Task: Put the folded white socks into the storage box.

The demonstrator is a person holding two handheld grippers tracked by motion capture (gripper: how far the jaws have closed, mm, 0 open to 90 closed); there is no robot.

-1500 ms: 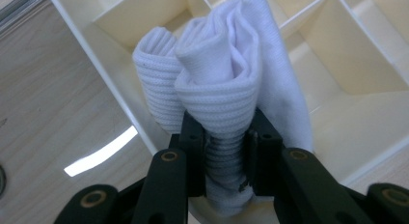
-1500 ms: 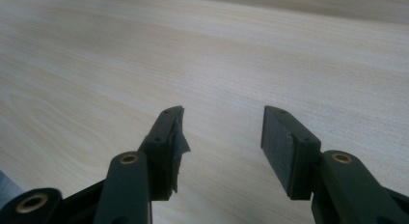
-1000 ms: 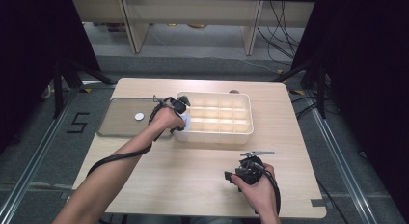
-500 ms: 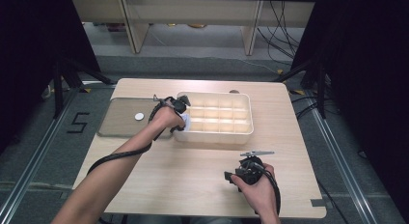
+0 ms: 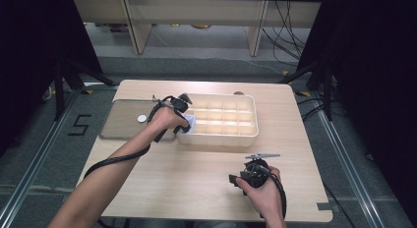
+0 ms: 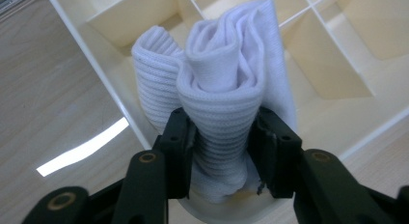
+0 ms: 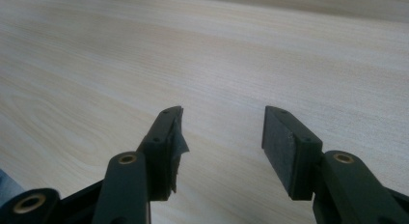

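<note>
A rolled white ribbed sock [image 6: 226, 89] stands on end in the near-left corner compartment of a cream plastic divided organiser tray [image 5: 246, 132] on the pale wooden tabletop [image 5: 196, 169], with the left claw [image 6: 223, 151] reaching in over the tray's wall. By the look of it the placing is all but done: the sock is down inside its compartment, and what remains is for the claw to let go fully and lift clear. The other compartments that show in the high view look empty, so any further filling of the tray is yet to come.

The left claw's jaws have just been opening. The sock sits between them, its lower folds bulging out against both black pads, which appear to rest on the fabric more than to squeeze it; the roll rises above the jaw tips and leans slightly away from the camera.

The right claw [image 7: 222, 137] rests low over bare tabletop near the front edge, well apart from the tray, its jaws spread with nothing between them. A flat grey lid-like panel [image 5: 123, 127] with a small round white knob [image 5: 142, 118] lies on the tabletop just beside the tray's left end.
</note>
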